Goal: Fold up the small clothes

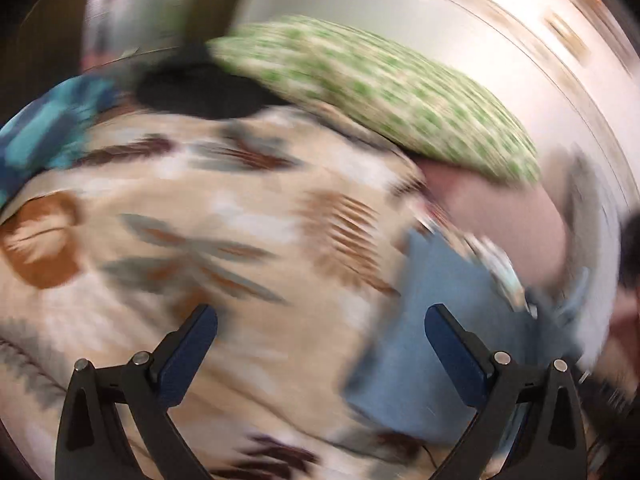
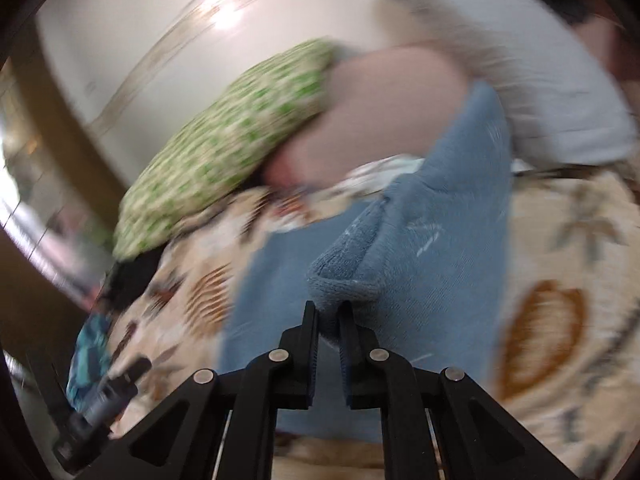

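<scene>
While the right gripper [image 2: 328, 316] pinches a lifted edge of the soft blue cloth [image 2: 432, 216] on the leafy cream bedspread [image 2: 568, 320] and the left gripper [image 1: 320, 344] gapes empty, folding looks only just begun.

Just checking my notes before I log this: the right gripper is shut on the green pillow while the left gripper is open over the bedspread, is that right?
Not quite. The right gripper is shut on the blue cloth, not the green pillow, which lies untouched further back, as the right wrist view shows. The rest stands: the left gripper is open over the bedspread.
</scene>
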### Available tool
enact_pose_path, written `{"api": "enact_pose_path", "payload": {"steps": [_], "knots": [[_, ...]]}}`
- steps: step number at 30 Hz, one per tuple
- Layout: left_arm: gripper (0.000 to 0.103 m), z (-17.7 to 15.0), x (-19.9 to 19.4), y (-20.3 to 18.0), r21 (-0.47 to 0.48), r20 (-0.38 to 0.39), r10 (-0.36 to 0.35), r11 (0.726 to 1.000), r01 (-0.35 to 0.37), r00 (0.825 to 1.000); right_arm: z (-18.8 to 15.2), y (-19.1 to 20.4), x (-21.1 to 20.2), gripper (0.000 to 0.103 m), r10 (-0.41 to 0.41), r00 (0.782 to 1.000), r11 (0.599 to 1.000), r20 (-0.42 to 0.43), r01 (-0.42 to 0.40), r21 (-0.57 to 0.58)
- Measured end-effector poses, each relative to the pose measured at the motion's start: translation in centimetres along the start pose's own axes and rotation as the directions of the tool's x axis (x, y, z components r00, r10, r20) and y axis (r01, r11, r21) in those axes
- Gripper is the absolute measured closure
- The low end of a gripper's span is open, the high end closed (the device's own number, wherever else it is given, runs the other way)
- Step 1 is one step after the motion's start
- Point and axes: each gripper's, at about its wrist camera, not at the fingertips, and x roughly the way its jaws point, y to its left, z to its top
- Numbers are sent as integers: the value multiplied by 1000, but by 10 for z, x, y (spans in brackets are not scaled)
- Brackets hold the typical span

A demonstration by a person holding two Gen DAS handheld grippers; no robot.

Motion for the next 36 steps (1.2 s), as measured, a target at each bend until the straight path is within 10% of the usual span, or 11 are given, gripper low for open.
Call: {"api": "enact_pose_path", "payload": {"steps": [9,13,18,23,29,36], "knots": [[0,19,8,61,-186,-15,83,979,-84,996,-88,103,136,81,33,957,984,-288,-81,-159],[0,18,9,45,-137,4,69,988,-68,998,-93,103,117,45,182,933,967,-309,-228,-117],[0,15,8,29,-85,-10,-54,995,53,999,-81,88,70,36,258,938,954,-231,-286,-94],[0,-6,28,-9,-33,-188,-321,947,320,928,-59,36,24,34,257,961,965,-106,-261,-20],[6,-42,73,-39,-139,-362,-399,917,374,843,-50,-38,9,33,283,958,946,-51,-270,178],[8,-49,86,-46,-177,-354,-351,935,306,867,-47,-61,29,33,360,932,912,-47,-340,231]]}}
